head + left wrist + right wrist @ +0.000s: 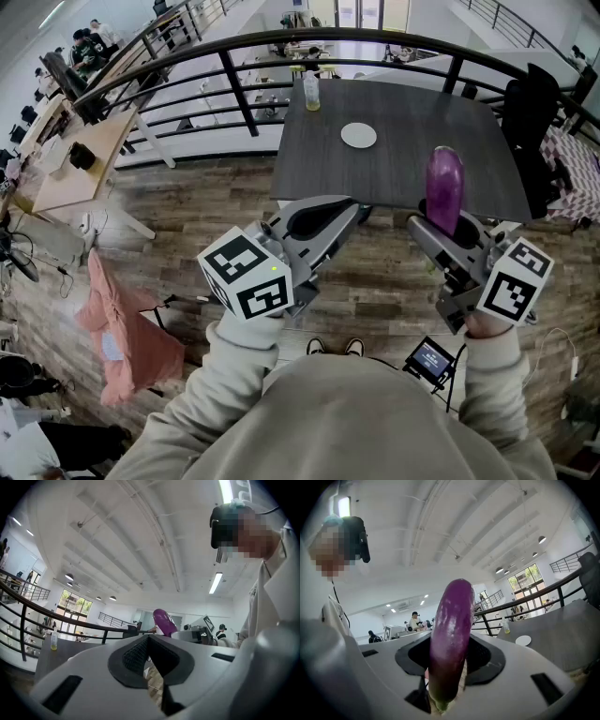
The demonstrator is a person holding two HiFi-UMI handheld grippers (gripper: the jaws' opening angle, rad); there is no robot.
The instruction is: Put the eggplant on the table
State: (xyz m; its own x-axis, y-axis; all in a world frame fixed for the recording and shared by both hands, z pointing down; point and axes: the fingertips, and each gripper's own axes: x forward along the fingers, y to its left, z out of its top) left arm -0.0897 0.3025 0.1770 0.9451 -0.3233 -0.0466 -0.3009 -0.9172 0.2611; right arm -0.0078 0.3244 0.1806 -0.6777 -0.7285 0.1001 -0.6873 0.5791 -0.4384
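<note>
A purple eggplant (443, 187) stands upright in my right gripper (441, 230), whose jaws are shut on its lower end, just before the near edge of the dark grey table (403, 178). In the right gripper view the eggplant (452, 639) rises out of the right gripper (449, 670) with its stem end down between the pads. My left gripper (342, 211) hovers to the left of it, at the table's near left corner, shut with nothing in it. From the left gripper (149, 641) view, the eggplant (164, 621) shows just beyond the jaw tips.
A small white plate (358, 136) lies on the table and a bottle of yellow liquid (311, 92) stands at its far edge. A black railing (234, 89) curves behind the table. A black chair (530, 112) stands at the right, and pink cloth (122, 328) lies on the floor at left.
</note>
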